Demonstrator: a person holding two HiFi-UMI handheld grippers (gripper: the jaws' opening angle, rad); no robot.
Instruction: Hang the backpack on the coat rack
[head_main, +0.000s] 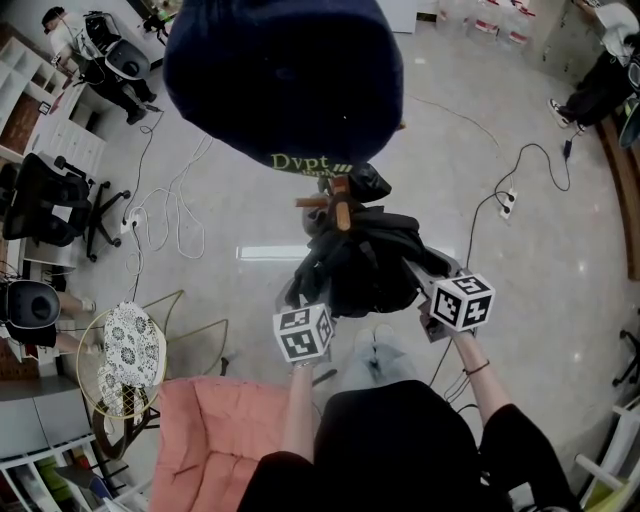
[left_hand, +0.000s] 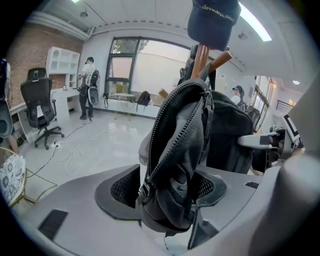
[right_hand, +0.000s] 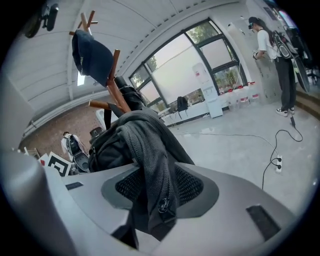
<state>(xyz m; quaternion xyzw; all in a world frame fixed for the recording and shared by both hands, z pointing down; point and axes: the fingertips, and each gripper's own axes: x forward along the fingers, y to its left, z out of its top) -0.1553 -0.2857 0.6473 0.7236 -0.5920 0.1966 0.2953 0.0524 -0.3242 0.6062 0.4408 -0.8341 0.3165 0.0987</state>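
Head view: cap (head_main: 285, 75) hides rack (head_main: 335, 205) top; hand-held grippers (left_hand: 167, 187) (right_hand: 155, 187) spread, backpack (head_main: 365, 260) btwn jaws.

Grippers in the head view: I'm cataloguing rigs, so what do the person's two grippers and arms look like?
The left gripper and right gripper are grey plastic, each bearing a white cube with black square markers. Their broad grey jaws have dark mesh-textured pads. The person wears a black top, forearms bare, with a thin dark band on the right wrist.
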